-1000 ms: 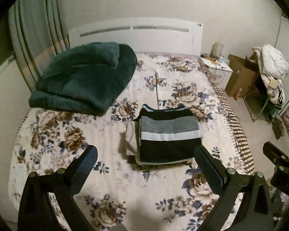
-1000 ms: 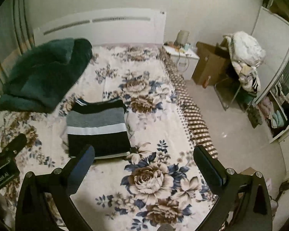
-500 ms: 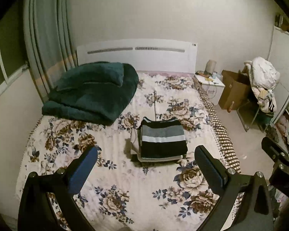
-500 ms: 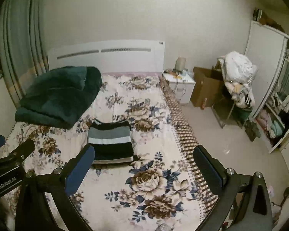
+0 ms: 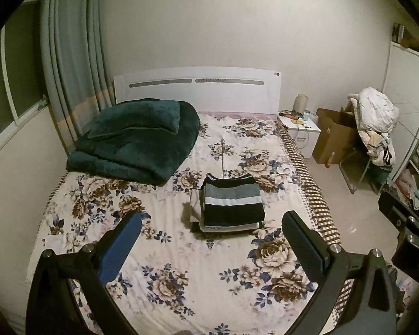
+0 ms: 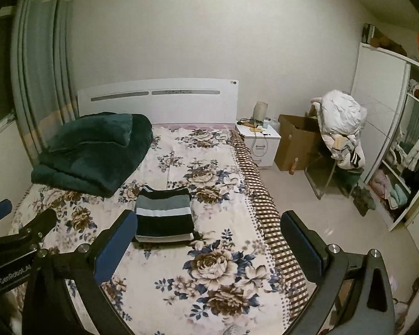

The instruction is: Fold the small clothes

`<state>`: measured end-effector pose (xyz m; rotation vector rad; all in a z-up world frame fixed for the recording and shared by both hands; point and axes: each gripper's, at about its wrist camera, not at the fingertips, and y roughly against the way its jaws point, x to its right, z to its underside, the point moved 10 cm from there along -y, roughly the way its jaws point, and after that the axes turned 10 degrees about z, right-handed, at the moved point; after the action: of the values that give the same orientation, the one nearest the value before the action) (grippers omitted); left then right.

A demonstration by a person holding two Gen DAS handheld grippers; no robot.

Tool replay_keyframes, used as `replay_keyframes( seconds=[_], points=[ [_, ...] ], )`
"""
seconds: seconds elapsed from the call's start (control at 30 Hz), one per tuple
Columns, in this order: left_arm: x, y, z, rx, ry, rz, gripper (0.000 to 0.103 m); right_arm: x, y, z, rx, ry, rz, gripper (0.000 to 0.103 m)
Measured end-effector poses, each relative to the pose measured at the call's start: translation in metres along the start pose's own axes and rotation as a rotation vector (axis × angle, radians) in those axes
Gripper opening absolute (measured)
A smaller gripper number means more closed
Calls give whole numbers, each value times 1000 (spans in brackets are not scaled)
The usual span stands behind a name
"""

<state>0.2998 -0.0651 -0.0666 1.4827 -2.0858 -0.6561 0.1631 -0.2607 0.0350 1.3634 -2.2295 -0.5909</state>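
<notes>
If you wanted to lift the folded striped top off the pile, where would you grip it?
Probably the near edge of the striped top, approached from the foot of the bed: it lies flat on the pile, and the open left gripper already faces that edge.

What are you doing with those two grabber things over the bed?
Someone is folding small clothes. A neat stack with a striped sweater on top sits on the flowered bed, beside a dark green blanket. The left gripper and the right gripper both hover above the bed with jaws wide open, holding nothing.
</notes>
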Motion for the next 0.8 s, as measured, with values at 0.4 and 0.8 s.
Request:
replay_keyframes(
  seconds=[0.4, 0.8],
  points=[
    [1, 20, 4, 9, 2, -20, 103, -4, 0, -7, -4, 9, -30, 103],
    [3, 24, 1, 19, 3, -15, 103, -4, 3, -10, -8, 12, -37, 103]
  ],
)
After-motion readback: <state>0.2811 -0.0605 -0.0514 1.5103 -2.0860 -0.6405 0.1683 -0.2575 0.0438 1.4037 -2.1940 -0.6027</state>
